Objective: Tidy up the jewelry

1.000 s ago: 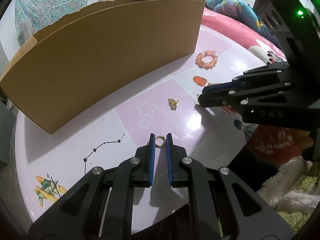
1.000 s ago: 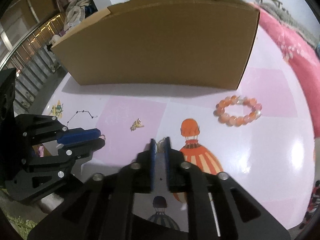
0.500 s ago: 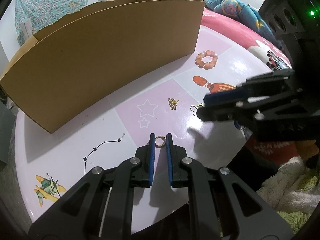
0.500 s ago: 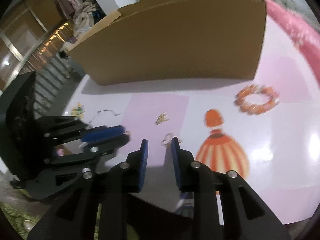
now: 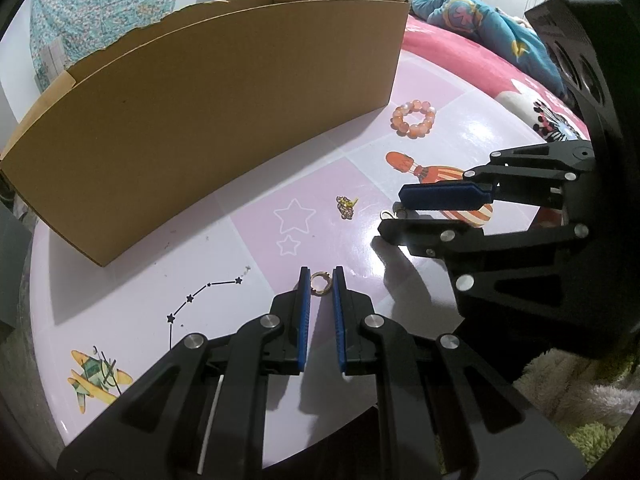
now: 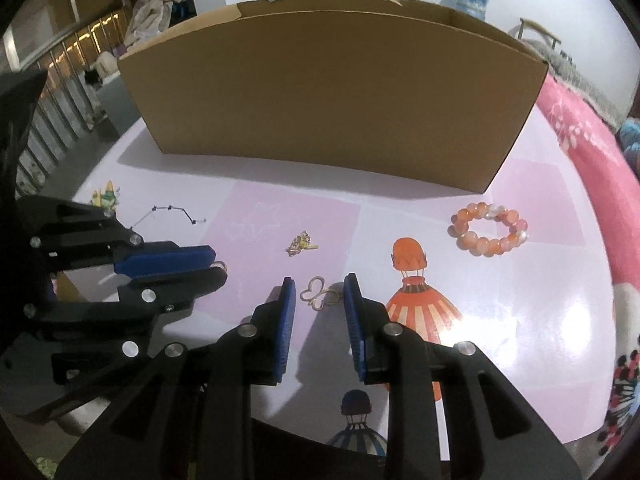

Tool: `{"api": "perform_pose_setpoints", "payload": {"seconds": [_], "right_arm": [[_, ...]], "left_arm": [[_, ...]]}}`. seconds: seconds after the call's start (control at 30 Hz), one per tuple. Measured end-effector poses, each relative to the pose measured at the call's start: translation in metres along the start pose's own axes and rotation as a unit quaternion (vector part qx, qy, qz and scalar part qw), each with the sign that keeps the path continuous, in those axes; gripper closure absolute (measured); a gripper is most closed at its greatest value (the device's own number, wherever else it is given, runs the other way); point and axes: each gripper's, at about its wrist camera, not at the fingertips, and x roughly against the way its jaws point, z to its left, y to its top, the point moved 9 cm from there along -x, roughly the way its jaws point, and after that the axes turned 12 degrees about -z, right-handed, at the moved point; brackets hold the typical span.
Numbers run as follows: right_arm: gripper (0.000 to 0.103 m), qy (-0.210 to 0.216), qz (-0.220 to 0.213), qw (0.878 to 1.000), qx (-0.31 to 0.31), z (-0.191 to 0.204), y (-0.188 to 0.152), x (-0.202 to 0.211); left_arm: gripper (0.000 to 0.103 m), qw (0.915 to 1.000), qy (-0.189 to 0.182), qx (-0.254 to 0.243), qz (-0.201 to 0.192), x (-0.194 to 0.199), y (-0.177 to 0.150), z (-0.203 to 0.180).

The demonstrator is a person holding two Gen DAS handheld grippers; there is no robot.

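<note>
Right gripper (image 6: 320, 294) jaws part open, just been widening; butterfly ring (image 6: 317, 299) lies flat on the table (image 6: 540, 320) between the tips, lower centre of frame, long axis across the gap, pads not touching it. Left gripper (image 5: 320, 282) narrow, pinching a small gold ring (image 5: 320, 282) at lower centre; box (image 5: 200, 120) well behind, upper frame.

Left gripper (image 5: 320, 280) low over pink table (image 5: 248, 236), blue pads pinching small gold ring (image 5: 319, 282). Right gripper (image 5: 394, 213) entering from right, jaws parted around butterfly ring (image 5: 394, 213). Gold charm (image 5: 345, 206) near centre; orange bead bracelet (image 5: 413, 118) beside cardboard box (image 5: 208, 120).
</note>
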Motion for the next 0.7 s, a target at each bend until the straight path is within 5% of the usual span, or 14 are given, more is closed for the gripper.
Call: {"api": "perform_pose_setpoints", "payload": {"seconds": [0.7], "right_arm": [[0.083,0.010,-0.009,1.000,0.005,0.0010,-0.0065,0.0056]], "left_arm": [[0.093,1.0000,0.002,-0.002,-0.002,-0.0006,0.0000,0.0006]]}}
